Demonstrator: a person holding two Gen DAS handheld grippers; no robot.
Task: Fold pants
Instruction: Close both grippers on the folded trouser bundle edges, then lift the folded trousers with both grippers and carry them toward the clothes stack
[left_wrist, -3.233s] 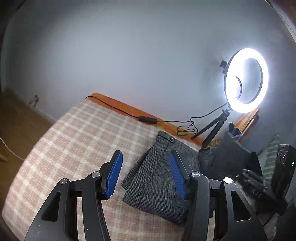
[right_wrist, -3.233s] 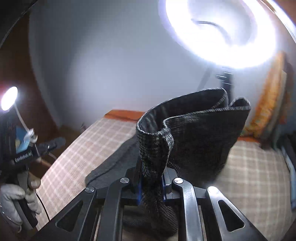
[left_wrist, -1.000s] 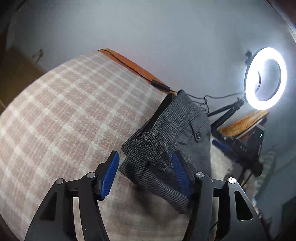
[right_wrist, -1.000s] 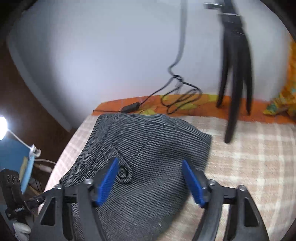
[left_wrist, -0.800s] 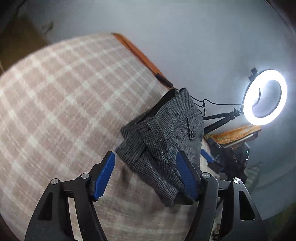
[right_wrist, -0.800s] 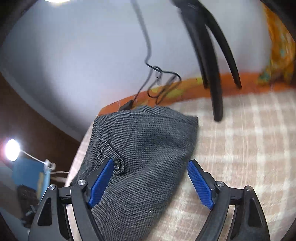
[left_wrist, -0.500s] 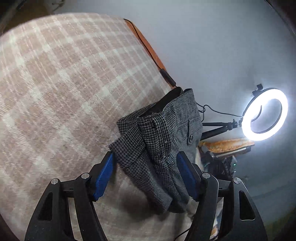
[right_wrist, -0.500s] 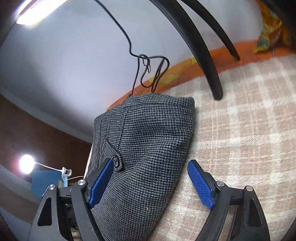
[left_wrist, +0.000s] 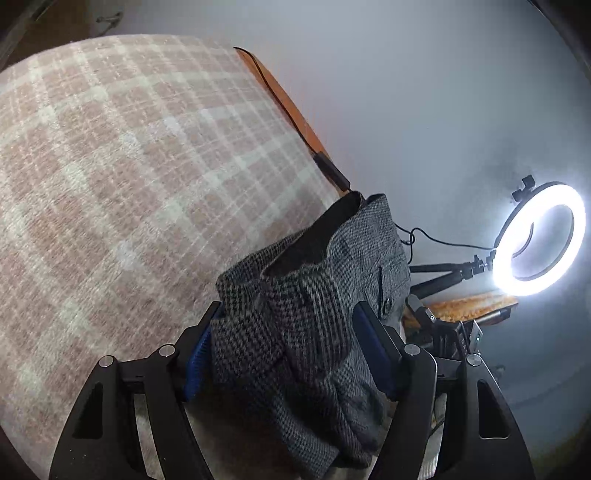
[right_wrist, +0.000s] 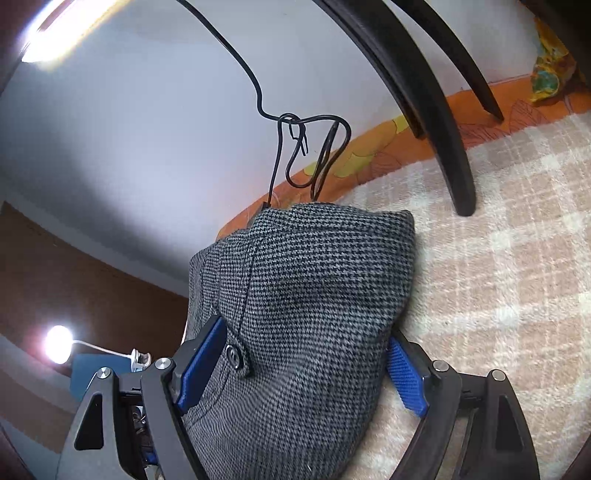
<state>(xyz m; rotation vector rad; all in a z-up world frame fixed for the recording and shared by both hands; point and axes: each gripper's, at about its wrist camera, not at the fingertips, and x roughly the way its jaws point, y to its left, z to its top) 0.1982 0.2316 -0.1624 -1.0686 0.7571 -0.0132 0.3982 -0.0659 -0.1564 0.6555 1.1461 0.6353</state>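
The grey houndstooth pants lie folded in a thick bundle on the pink plaid bed cover. My left gripper is open, its blue pads on either side of the bundle's near end. My right gripper is open too and straddles the same pants from the other side, with a buttoned pocket flap beside its left pad. Neither gripper clamps the cloth.
A lit ring light on a black tripod stands at the right of the bed. Its tripod legs and a looped black cable are just behind the pants. An orange bed edge meets the white wall.
The right gripper has let go of the lifted pants and laid them down. Both open grippers have since moved in close around the folded bundle from opposite sides.
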